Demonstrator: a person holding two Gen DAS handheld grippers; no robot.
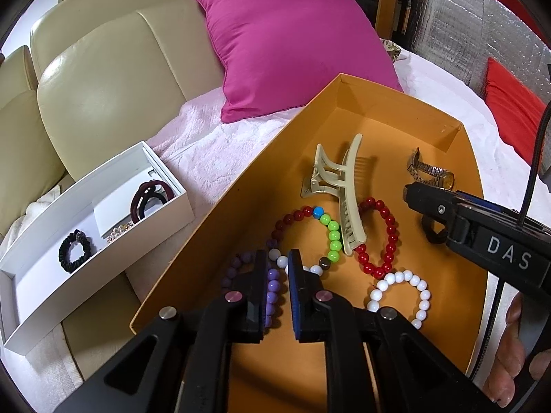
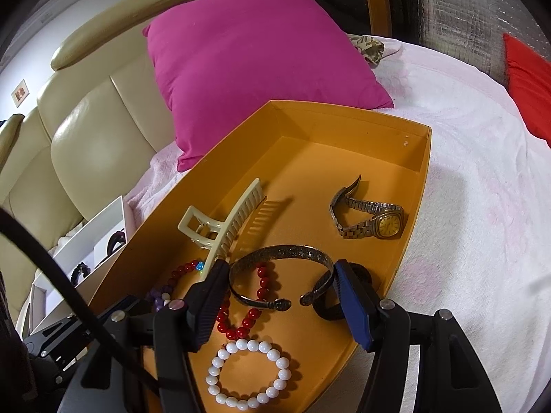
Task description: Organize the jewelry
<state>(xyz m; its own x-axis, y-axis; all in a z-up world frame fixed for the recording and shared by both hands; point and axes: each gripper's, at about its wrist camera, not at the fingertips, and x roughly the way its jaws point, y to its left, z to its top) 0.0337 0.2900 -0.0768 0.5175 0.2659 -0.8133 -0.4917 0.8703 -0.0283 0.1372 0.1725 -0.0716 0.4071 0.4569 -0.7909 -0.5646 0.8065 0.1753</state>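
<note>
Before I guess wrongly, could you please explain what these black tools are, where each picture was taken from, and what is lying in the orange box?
There is no robot: a person holds a two-finger gripper in each hand, and a fisheye camera on each looks along its fingers. In the left wrist view, the left gripper hangs open over a purple bead bracelet in the orange box. In the right wrist view, the right gripper is open around a metal cuff bangle, not closed on it. The box also holds a cream hair claw, a wristwatch, and red and white bead bracelets. A white organizer tray with hair ties sits beside it. Nothing is held.
</note>
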